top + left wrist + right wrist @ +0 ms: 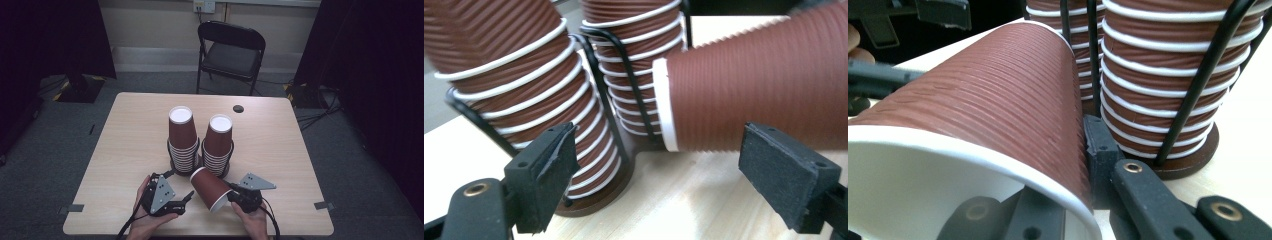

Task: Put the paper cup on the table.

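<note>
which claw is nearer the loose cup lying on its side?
Right. The right claw is clamped on the loose cup at its rim, one jaw inside. The left claw sits just beside its base, open, not touching.

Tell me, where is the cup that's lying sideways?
In the high view the single cup is near the table's front edge, just before the two cup stacks, pinched at its rim by the right gripper.

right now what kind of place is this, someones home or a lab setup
Most likely a lab or recording setup, not a home. A bare wooden table stands on grey carpet between black curtains, with cables trailing across the floor and a lone folding chair by a plain wall.
</note>
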{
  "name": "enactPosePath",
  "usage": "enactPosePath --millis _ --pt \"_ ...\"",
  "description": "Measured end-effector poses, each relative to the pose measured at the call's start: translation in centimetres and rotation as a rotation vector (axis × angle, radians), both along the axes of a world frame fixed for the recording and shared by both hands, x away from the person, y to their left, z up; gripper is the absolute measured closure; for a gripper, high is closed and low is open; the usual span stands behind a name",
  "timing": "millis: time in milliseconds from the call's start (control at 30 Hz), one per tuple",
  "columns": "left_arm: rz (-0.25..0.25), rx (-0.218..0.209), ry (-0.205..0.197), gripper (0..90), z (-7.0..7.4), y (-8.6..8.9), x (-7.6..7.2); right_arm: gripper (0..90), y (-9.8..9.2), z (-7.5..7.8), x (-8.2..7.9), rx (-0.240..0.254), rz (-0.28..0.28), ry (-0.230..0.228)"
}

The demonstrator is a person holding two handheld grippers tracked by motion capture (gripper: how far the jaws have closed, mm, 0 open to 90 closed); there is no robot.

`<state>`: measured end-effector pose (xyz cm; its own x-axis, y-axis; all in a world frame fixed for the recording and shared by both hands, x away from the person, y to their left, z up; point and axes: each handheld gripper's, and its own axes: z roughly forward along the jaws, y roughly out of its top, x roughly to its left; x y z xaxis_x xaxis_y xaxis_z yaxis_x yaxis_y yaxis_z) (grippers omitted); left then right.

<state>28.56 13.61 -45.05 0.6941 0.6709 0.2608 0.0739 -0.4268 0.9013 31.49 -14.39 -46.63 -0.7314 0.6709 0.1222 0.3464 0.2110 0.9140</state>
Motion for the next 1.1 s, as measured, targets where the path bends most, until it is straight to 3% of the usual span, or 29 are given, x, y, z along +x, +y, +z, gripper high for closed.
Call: enactPosePath --millis 67,300,467,567,767,933,1033,1100 --pt "-0.014 0.013 -0.004 15.5 0.0 -0.1 -0.1 86.3 -0.2 0.3 0.4 0.005 0.011 0.023" --pt "-0.079 0.064 -0.029 15.6 -0.5 -0.7 -0.7 86.3 0.1 1.4 0.6 -0.050 0.070 0.085" --pt "-0.100 0.152 -0.095 15.6 -0.9 -1.6 -1.4 86.3 0.2 1.6 0.9 -0.075 0.095 0.118" --pt "-0.112 0.172 -0.126 15.6 -1.2 -2.0 -1.7 86.3 0.2 1.8 1.1 -0.083 0.105 0.135" --pt "-0.105 0.240 -0.187 15.4 -1.6 -2.8 -2.0 86.3 0.5 2.3 1.4 -0.117 0.118 0.175" --pt "-0.096 0.246 -0.220 15.3 -1.5 -3.3 -2.2 86.3 0.7 2.9 1.8 -0.124 0.110 0.201" --pt "-0.088 0.299 -0.241 14.7 -1.5 -3.6 -2.3 86.4 1.0 3.1 2.0 -0.136 0.110 0.213" --pt "-0.085 0.306 -0.248 14.6 -1.5 -3.8 -2.3 86.3 1.1 3.2 2.1 -0.136 0.114 0.219"
